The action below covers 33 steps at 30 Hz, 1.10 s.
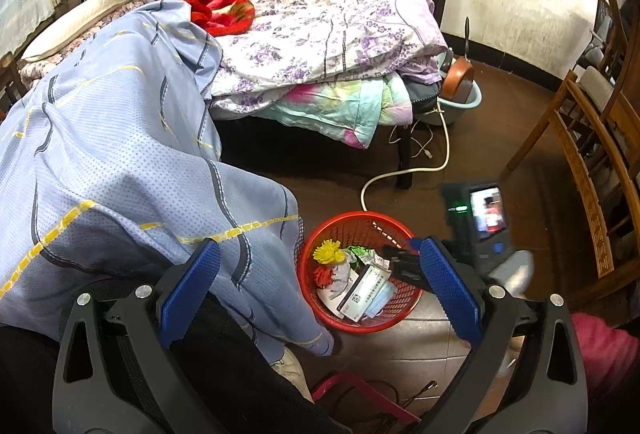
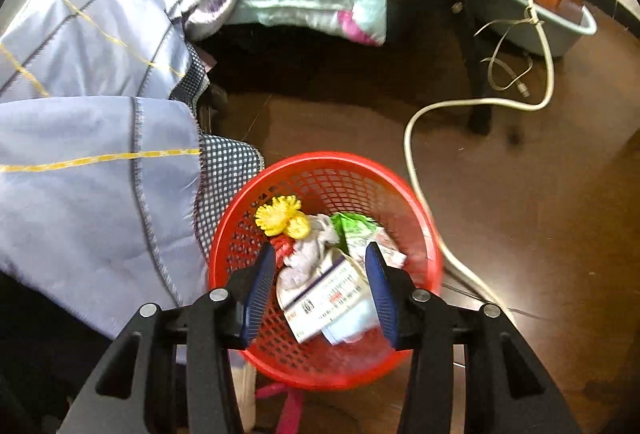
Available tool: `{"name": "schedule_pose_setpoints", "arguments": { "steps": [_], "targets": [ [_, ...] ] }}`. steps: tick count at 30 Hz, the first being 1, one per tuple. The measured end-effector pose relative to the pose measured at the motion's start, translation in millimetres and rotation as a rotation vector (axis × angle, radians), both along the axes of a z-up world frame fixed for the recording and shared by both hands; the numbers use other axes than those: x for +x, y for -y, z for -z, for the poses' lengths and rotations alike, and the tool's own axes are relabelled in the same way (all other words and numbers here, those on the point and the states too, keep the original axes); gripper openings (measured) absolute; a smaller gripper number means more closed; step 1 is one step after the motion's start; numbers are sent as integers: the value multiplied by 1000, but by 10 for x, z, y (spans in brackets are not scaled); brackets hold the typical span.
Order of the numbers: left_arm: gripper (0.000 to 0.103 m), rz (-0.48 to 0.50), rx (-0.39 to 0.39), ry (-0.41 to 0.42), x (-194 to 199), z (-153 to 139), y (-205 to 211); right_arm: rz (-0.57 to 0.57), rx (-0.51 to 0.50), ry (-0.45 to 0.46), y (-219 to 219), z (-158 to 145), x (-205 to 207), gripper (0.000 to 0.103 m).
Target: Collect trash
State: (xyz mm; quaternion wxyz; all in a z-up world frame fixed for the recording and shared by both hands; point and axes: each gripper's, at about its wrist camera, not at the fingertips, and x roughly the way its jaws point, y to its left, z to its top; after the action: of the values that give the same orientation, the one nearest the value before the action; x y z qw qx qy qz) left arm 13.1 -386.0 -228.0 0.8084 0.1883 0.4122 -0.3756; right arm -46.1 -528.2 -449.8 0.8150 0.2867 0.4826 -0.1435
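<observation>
Red mesh basket on the brown floor, directly below the right tongs. At 9 o'clock of the basket: blue bedsheet draped off the bed, hem touching or just beside the rim. At 3 o'clock: white cable curving close past the rim, then running to 1 o'clock toward the grey-blue basin. At 12 o'clock: open floor up to the dark gap under the bed. At 6 o'clock: a pink-red frame near the basket base.

Basket contents: yellow flower-shaped piece at the far-left wall, crumpled grey-white paper, green wrapper, flat white carton with barcode, pale blue face mask.

Right tongs: parted to a medium gap, empty, blue pads framing the carton from above the rim.

Left tongs: spread wide, empty, held higher and nearer the sheet; basket between the pads in view. Right-hand unit with lit screen at 2 o'clock of the basket.
</observation>
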Motion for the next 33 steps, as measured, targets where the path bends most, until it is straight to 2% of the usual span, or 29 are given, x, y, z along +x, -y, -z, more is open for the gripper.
{"name": "schedule_pose_setpoints", "arguments": {
  "steps": [3, 6, 8, 12, 16, 22, 26, 33],
  "targets": [
    [96, 14, 37, -18, -7, 45, 81, -20, -48, -5, 11, -288, -196, 46],
    [96, 19, 74, 2, -54, 61, 161, -40, -98, -6, 25, -637, -388, 46],
    [96, 35, 68, -22, -78, 74, 200, -51, -124, -15, 23, -897, -512, 47],
    [96, 65, 63, -99, -103, 142, 274, -60, -179, -59, 6, -1434, -770, 57],
    [96, 75, 50, -71, -164, 97, 229, -61, -178, -69, -79, -1811, -993, 62],
    [96, 76, 30, 9, -297, -37, 36, -86, -148, -22, -381, -1990, -1096, 62],
    [96, 67, 39, 15, -333, -52, -92, -108, -181, -18, -600, -1942, -1078, 67],
    [96, 64, 53, 28, -360, -52, -118, -134, -194, 1, -758, -1891, -1028, 67]
  ]
}}
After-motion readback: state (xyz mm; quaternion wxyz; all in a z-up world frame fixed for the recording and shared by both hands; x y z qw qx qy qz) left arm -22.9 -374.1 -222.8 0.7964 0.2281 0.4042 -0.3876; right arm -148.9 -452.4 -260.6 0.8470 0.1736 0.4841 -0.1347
